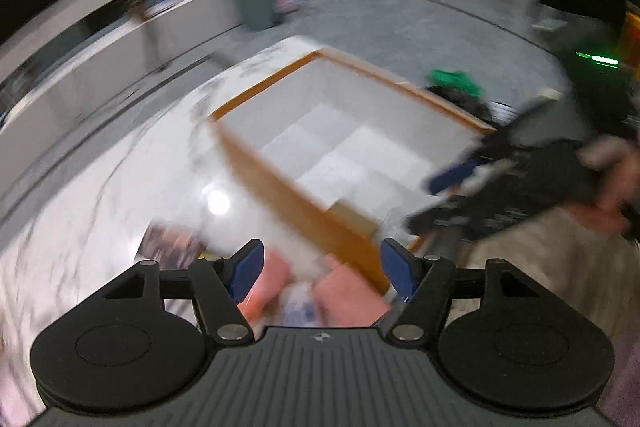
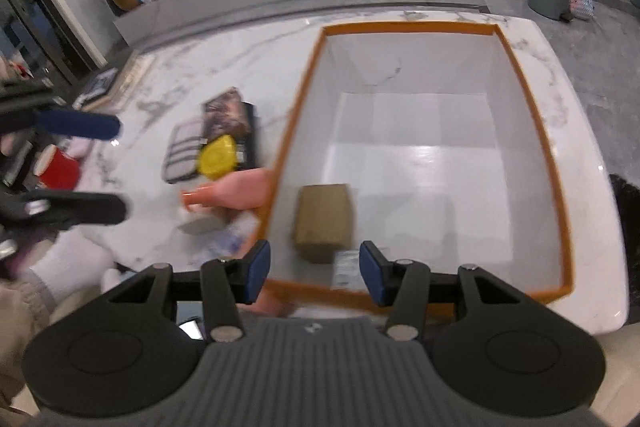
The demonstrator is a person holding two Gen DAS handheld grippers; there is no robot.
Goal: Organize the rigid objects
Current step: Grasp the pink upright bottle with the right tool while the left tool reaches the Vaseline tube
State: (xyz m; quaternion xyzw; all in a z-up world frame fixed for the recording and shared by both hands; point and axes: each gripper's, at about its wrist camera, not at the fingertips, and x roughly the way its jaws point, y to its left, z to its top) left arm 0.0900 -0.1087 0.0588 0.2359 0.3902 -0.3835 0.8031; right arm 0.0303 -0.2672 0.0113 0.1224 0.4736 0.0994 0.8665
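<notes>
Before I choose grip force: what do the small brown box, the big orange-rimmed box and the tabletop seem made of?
Small brown box: likely cardboard, matte tan, with a white label beside it. Orange-rimmed box: probably coated paperboard; the white floor glints and shows fold lines. Tabletop: marble or a marble-look slab, white, grey-veined, glossy.

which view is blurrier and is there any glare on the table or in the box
Left wrist view: heavy motion blur throughout, with a bright glare spot on the marble table. Right wrist view: sharper, though the cardboard box and pink bottle are smeared; soft sheen on the floor of the orange-rimmed bin.
</notes>
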